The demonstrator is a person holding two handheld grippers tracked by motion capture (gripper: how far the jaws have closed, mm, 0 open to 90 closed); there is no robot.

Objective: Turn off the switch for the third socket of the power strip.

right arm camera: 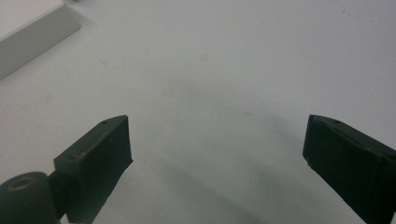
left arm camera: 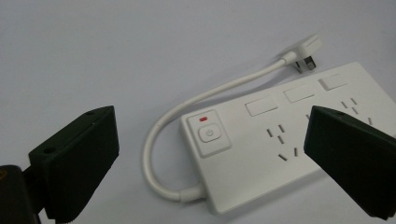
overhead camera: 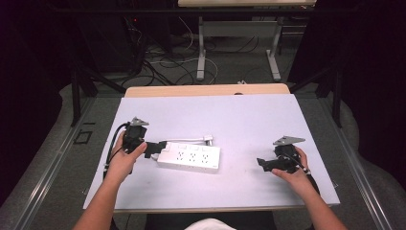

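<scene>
1. Work table (overhead camera: 287,115) with a pale lilac-white top, wooden strip along its far edge.
2. Grey floor (overhead camera: 230,62) beyond it, loose cables (overhead camera: 163,62) tangled across.
3. Second table (overhead camera: 239,28) at the back, white metal legs, light top.
4. Dark curtains (overhead camera: 368,72) on both sides, room dim around the lit tabletop.
5. Black stand legs (overhead camera: 79,91) flank the table.
</scene>
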